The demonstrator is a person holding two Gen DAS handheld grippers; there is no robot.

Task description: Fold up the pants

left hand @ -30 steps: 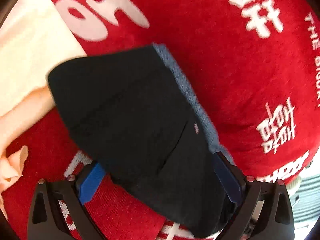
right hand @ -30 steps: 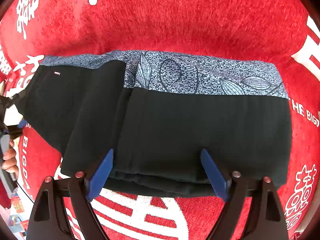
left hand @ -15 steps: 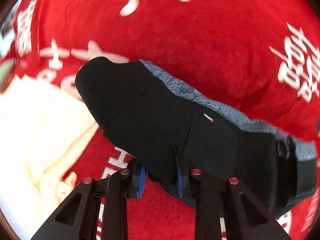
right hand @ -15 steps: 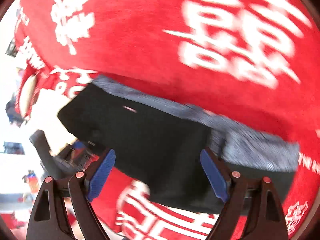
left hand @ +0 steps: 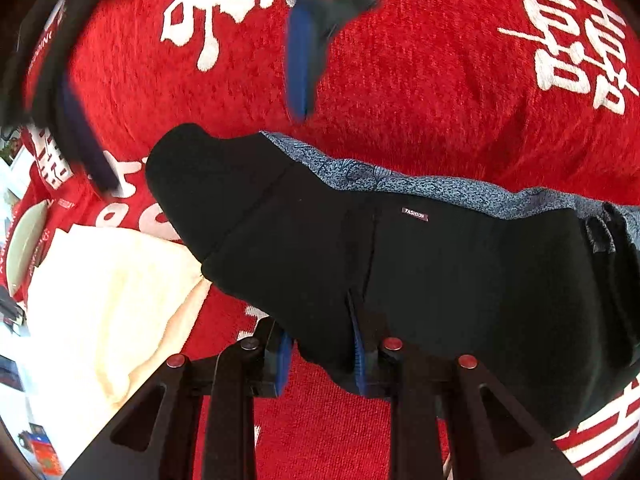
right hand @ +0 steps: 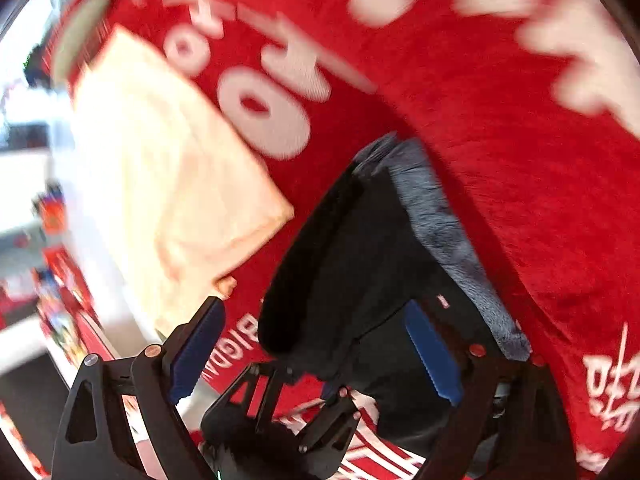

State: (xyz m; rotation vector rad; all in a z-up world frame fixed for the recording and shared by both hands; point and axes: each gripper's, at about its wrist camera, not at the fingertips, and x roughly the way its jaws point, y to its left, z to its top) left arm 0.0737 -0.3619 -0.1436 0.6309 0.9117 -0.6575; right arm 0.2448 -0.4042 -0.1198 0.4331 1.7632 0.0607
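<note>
The folded black pants [left hand: 420,272] with a blue patterned waistband [left hand: 400,184] and a small "FASHION" label lie on the red blanket [left hand: 420,80]. My left gripper [left hand: 320,352] is shut on the near edge of the pants. My right gripper [right hand: 316,352] is open, its blue pads wide apart above the pants [right hand: 360,272]. It also shows blurred at the top of the left wrist view [left hand: 192,80]. The left gripper shows low in the right wrist view [right hand: 288,412], holding the pants' edge.
A folded cream garment [left hand: 104,304] lies on the blanket left of the pants, also in the right wrist view [right hand: 160,168]. The blanket carries large white characters. A bright room with clutter shows past the left edge [right hand: 36,184].
My left gripper closed on the pants' near edge and has stayed shut. My right gripper lifted off the pants and swung left, over them, still open.
</note>
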